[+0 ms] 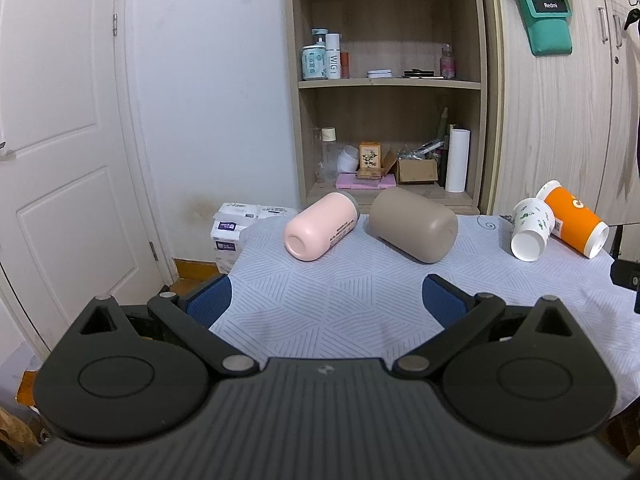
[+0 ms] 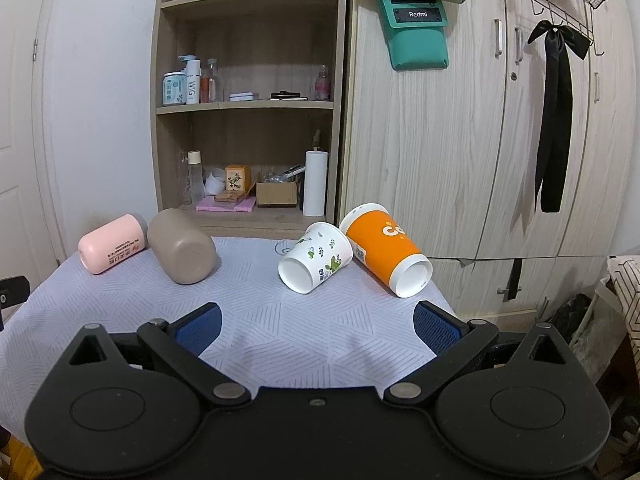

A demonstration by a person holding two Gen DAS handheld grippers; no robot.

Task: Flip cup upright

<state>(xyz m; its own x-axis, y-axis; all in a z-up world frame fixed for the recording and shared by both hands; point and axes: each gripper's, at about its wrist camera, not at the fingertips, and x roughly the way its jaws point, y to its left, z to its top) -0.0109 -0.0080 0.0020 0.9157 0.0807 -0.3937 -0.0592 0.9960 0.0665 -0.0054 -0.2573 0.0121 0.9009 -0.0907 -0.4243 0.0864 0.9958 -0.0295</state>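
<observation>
Nothing of the flipping looks done yet: all four cups lie on their sides on the patterned tablecloth (image 2: pixel 280 332), and neither gripper touches any of them. The left gripper (image 1: pixel 326 300) has its jaws spread wide and empty, aimed at the gap between the pink cup (image 1: pixel 320 226) and the taupe cup (image 1: pixel 414 226). The right gripper (image 2: pixel 318 326) is likewise spread and holds nothing, facing the white floral paper cup (image 2: pixel 316 257) and the orange paper cup (image 2: pixel 386 256).

The pink and taupe cups sit close together at the far left of the table, in front of the shelf (image 2: pixel 248 104). The two paper cups lie at the far right with their bases towards the camera; they seem to touch near their rims, though the angle makes that hard to confirm. Every cup remains to be grasped and stood upright, as I judge it.
</observation>
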